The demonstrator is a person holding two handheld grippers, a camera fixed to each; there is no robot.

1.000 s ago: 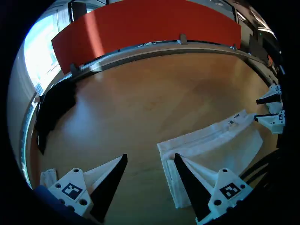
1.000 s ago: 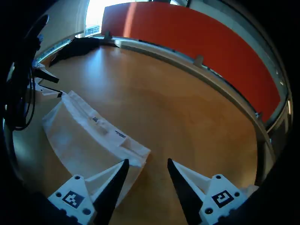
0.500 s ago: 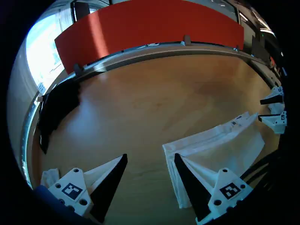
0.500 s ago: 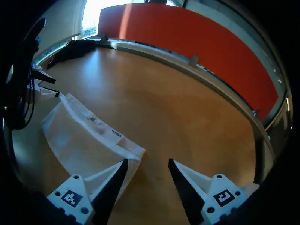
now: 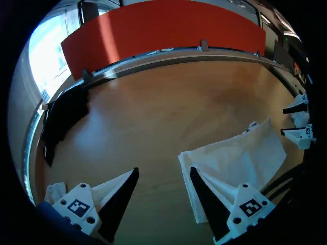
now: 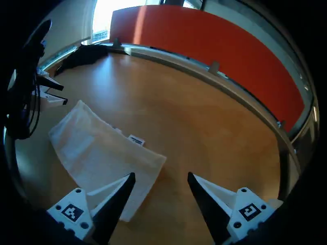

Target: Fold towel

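Left gripper view: my left gripper (image 5: 163, 169) has its jaws spread wide, with nothing between the fingers but bare wood of the desk (image 5: 163, 106). The towel (image 5: 241, 161) lies flat near the desk's near right corner as a white folded sheet; its near left corner sits under my right-hand finger in this view, and I cannot tell whether the finger touches it. A label (image 5: 253, 124) sticks out at the towel's far edge. At the desk's right edge my right gripper (image 5: 283, 121) points inward with its fingers apart, the towel's far corner just beside their tips. A black cloth (image 5: 63, 116) lies at the desk's left edge, a small white cloth (image 5: 53, 192) at the near left corner, and an orange partition (image 5: 163, 28) stands along the far edge. Right gripper view: my right gripper (image 6: 160, 174) is likewise spread wide, gripping nothing. The towel (image 6: 98, 153) lies flat on the desk (image 6: 184, 110) to the left, its near corner passing under my left-hand finger, with the label (image 6: 137, 140) at its far edge. My left gripper (image 6: 64, 94) shows beyond the towel's far corner, fingers apart. The black cloth (image 6: 83, 55) lies at the far left corner, below the orange partition (image 6: 229, 53)
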